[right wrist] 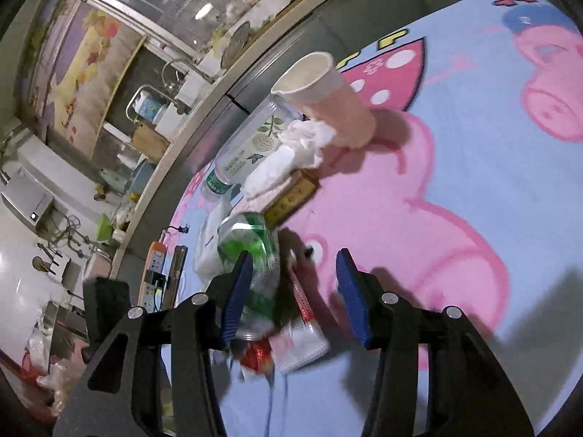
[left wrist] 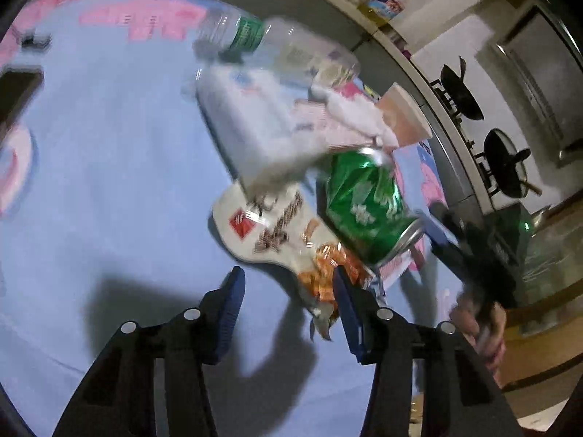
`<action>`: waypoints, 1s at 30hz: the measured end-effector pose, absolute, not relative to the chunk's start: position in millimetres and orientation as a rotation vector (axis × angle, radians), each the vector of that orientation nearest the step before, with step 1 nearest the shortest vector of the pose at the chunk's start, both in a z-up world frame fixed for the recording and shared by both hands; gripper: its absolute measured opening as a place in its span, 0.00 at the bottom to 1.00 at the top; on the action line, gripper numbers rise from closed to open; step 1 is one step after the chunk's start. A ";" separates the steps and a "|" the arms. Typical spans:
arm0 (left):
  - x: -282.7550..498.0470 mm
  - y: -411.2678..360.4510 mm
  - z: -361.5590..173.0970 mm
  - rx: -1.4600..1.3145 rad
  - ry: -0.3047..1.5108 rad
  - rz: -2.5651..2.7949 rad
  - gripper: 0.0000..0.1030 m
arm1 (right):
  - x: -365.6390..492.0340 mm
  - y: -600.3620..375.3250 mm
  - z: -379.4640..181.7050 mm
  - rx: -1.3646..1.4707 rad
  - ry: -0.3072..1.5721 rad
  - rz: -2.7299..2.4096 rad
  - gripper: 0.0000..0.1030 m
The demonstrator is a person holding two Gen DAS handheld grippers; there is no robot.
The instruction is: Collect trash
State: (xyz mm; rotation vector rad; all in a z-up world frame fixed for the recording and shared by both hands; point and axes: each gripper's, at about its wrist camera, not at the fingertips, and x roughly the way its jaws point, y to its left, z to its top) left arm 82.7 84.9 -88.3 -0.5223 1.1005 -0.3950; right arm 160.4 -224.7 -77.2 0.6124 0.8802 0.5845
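Observation:
A heap of trash lies on a blue and pink cartoon cloth (left wrist: pixel 109 182). In it are a crushed green can (left wrist: pixel 368 204), a white printed wrapper (left wrist: pixel 262 225), a crumpled orange wrapper (left wrist: pixel 328 269), a white plastic bag (left wrist: pixel 255 127), a clear bottle with a green label (left wrist: pixel 240 36) and a paper cup (left wrist: pixel 404 116). My left gripper (left wrist: pixel 288 276) is open just short of the wrappers, the orange one against its right finger. My right gripper (right wrist: pixel 295 258) is open over the heap's other side. The green can (right wrist: pixel 255 240) lies by its left finger, with a red and white wrapper (right wrist: pixel 302 342) below the jaws.
The paper cup (right wrist: pixel 328 94), a crumpled tissue (right wrist: pixel 302 142), the bottle (right wrist: pixel 251 142) and a gold-edged box (right wrist: pixel 291 196) lie beyond the can. An orange power strip (right wrist: pixel 153 273) sits near the cloth's edge. A kitchen counter with black pans (left wrist: pixel 462 91) runs behind.

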 end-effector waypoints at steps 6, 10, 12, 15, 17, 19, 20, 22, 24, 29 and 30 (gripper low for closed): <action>88.6 84.3 -94.3 -0.640 1.077 -0.448 0.58 | 185.0 -180.5 -87.2 0.575 0.967 0.655 0.34; 96.7 67.2 -94.6 -0.659 1.068 -0.450 0.38 | 173.1 -174.4 -95.0 0.582 0.965 0.666 0.20; 98.5 65.1 -95.9 -0.649 1.062 -0.430 0.26 | 166.2 -181.3 -97.7 0.627 0.951 0.661 0.19; 98.5 66.8 -97.7 -0.657 1.059 -0.423 0.15 | 156.7 -197.9 -98.9 0.711 0.923 0.661 0.13; 95.3 68.0 -94.7 -0.654 1.049 -0.419 0.14 | 152.1 -211.4 -94.4 0.741 0.878 0.636 0.11; 92.0 68.5 -89.3 -0.649 1.038 -0.424 0.14 | 147.8 -231.0 -89.8 0.775 0.836 0.610 0.10; 89.0 68.7 -84.3 -0.647 1.028 -0.434 0.14 | 145.9 -245.1 -87.6 0.804 0.808 0.588 0.10; 83.2 66.4 -72.3 -0.624 1.002 -0.448 0.14 | 142.6 -265.3 -87.3 0.838 0.776 0.554 0.10; 75.9 63.2 -58.2 -0.594 0.966 -0.470 0.14 | 138.1 -287.7 -92.6 0.883 0.758 0.512 0.10; 76.2 40.5 -41.5 -0.525 0.945 -0.520 0.14 | 117.0 -333.8 -110.4 0.938 0.740 0.367 0.10; 78.0 35.4 -41.2 -0.515 0.950 -0.527 0.14 | 113.0 -338.9 -112.8 0.944 0.739 0.351 0.12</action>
